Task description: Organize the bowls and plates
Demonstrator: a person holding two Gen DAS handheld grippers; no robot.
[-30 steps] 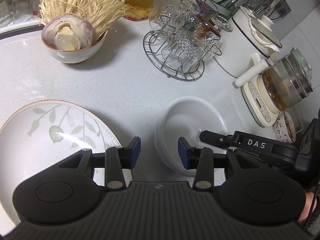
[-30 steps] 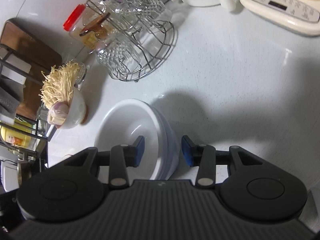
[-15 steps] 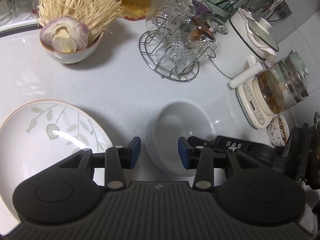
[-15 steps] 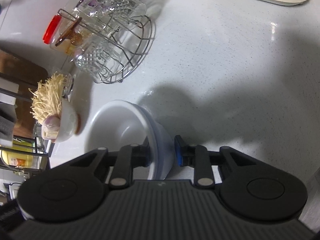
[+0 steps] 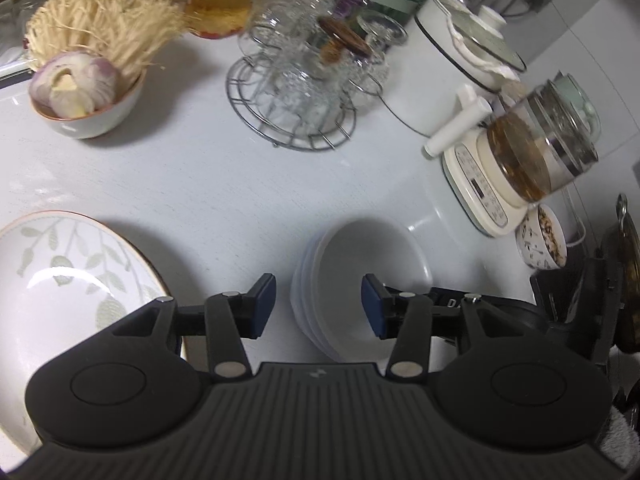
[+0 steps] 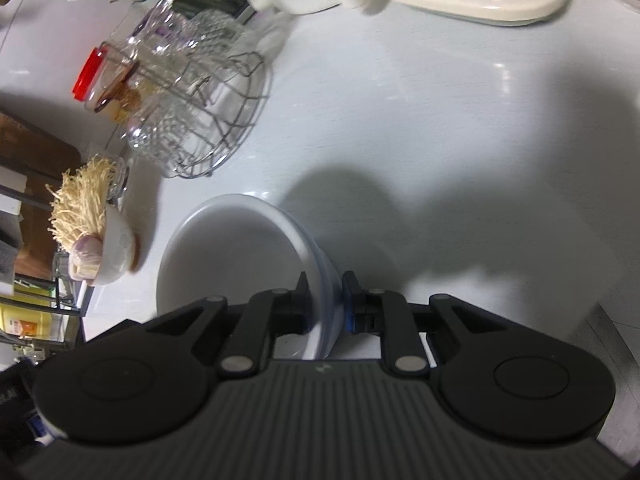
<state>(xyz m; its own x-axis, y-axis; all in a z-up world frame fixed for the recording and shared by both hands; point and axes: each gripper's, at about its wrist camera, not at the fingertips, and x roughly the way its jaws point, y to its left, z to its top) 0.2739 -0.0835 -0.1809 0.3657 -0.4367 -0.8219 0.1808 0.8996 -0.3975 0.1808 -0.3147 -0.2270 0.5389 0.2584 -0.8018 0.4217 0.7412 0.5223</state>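
A stack of white bowls sits on the white counter; in the right wrist view the stack is tilted. My right gripper is shut on the stack's near rim, one finger inside and one outside. My left gripper is open and empty, hovering above the stack's left side. A large leaf-patterned plate lies at the lower left of the left wrist view, partly hidden by my gripper body.
A bowl of enoki mushrooms and onion stands at the back left. A wire rack of glass cups, a white pot, a glass kettle on its base and a small patterned bowl line the back and right.
My right gripper closed on the rim of the bowl stack and tilted it. The left gripper stayed open and drew back, so the stack sits lower between its fingers.
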